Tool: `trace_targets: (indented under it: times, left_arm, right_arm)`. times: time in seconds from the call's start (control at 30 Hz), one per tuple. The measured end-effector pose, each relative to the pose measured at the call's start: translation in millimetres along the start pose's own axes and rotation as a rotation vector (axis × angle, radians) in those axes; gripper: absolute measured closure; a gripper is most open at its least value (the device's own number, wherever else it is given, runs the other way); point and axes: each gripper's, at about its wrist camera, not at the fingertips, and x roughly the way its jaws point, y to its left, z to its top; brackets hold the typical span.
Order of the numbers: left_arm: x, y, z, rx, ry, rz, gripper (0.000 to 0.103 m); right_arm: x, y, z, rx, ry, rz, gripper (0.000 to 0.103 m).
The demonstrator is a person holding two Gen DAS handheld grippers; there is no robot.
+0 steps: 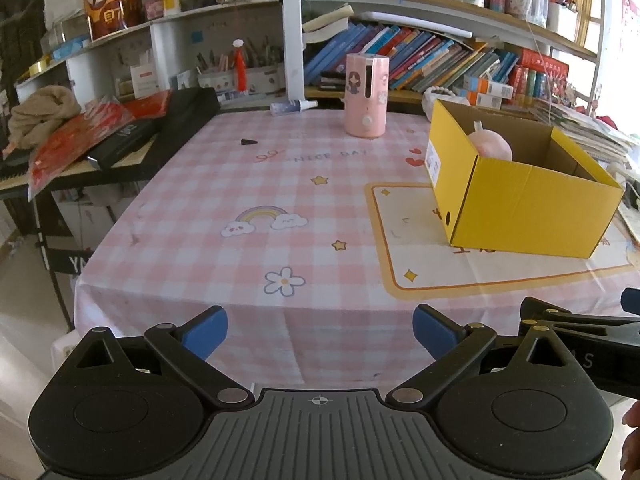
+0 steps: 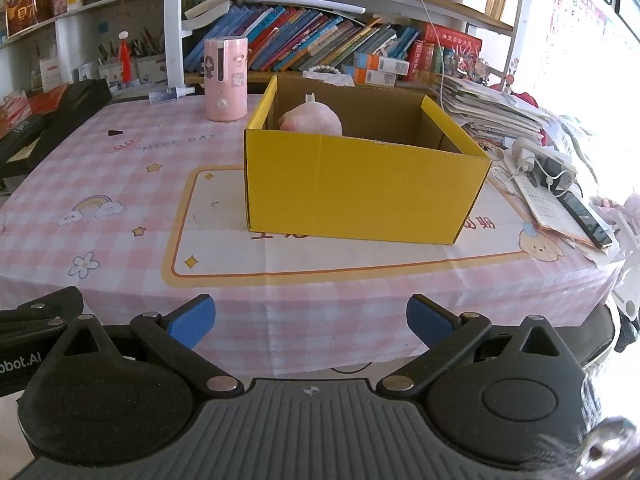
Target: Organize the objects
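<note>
A yellow cardboard box (image 1: 520,204) (image 2: 360,192) stands open on the pink checked tablecloth (image 1: 260,184) (image 2: 120,168). A pink plush toy (image 1: 492,145) (image 2: 312,120) lies inside it at the back left. A pink cylindrical humidifier (image 1: 366,94) (image 2: 225,78) stands upright behind the box. A small spray bottle (image 1: 292,107) (image 2: 170,94) lies at the table's far edge. A small black piece (image 1: 248,142) (image 2: 115,132) lies on the cloth. My left gripper (image 1: 320,332) and right gripper (image 2: 311,320) are open and empty, held off the table's near edge.
Bookshelves (image 1: 420,56) (image 2: 320,44) rise behind the table. Stacked papers, a power strip and a phone (image 2: 560,176) crowd the right side. A black keyboard case with red packets and a cloth (image 1: 100,136) sits left of the table.
</note>
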Motion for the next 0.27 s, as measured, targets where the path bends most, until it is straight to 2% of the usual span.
trace_targets:
  times: [0.27]
  left_arm:
    - [1.9,-2.4,1.7,0.005,0.003,0.028,0.000]
  right_arm:
    - [1.9,-1.7,1.4,0.005,0.009,0.007,0.000]
